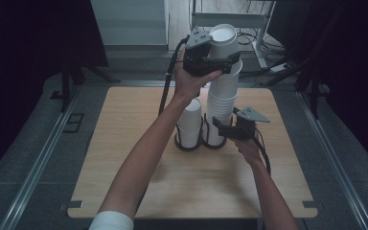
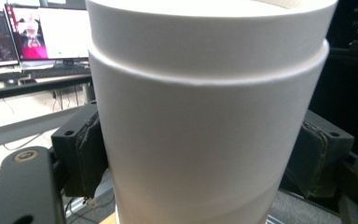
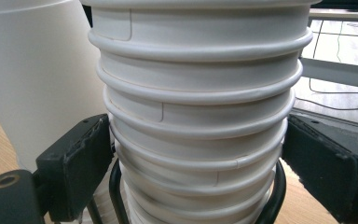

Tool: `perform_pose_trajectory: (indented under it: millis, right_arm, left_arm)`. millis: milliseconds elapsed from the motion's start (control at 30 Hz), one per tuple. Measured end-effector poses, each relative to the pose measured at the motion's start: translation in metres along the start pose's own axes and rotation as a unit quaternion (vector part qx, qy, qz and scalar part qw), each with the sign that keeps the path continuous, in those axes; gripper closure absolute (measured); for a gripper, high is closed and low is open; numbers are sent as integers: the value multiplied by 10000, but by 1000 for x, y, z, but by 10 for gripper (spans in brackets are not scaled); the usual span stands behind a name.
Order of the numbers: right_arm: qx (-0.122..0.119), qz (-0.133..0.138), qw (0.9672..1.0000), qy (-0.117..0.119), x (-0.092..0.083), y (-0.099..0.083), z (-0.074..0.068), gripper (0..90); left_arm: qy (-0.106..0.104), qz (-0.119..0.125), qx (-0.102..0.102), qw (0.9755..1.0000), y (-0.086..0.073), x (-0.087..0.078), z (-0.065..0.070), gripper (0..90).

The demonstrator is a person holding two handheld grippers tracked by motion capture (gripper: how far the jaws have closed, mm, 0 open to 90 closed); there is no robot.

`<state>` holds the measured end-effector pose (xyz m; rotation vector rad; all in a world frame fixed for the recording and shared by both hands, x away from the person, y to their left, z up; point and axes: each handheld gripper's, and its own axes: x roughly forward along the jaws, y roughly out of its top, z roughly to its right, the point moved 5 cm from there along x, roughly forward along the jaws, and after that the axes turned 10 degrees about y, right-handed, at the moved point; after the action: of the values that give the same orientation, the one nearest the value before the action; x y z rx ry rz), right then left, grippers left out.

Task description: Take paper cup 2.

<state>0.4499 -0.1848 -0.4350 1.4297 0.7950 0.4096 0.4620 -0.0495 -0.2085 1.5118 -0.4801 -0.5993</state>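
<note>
The top cup (image 1: 223,36) looks like matt white paper, its wall (image 2: 205,140) smooth with a very fine grain. The tall stack of cups (image 1: 223,96) is the same dull white paper, each rolled rim (image 3: 200,51) smooth and faintly sheened, with a thin glued seam showing on the walls. The short stack (image 1: 190,124) looks alike. The ring holder (image 3: 275,196) is glossy black wire, metal by its look. The surface (image 1: 124,124) is pale wood with a matt finish. The jaws are matt black plastic with rough, worn pads (image 2: 88,154).
</note>
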Motion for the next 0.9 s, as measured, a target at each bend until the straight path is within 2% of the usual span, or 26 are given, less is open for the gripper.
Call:
perform_pose_trajectory:
  millis: [267,533,700,900]
  right_arm:
    - [-1,-7,10000,2,0,0,0,89]
    - [-23,-20,10000,14,-1,0,0,96]
    - [-26,-20,10000,14,-2,0,0,97]
    - [-33,-32,10000,6,-2,0,0,99]
  left_arm:
    - [-27,325,-16,9995,15,-15,3,184]
    - [-15,499,-19,9988,25,-33,-3,186]
    - [42,494,18,9988,20,-44,-10,187]
    - [59,360,-43,9993,2,-53,-19,186]
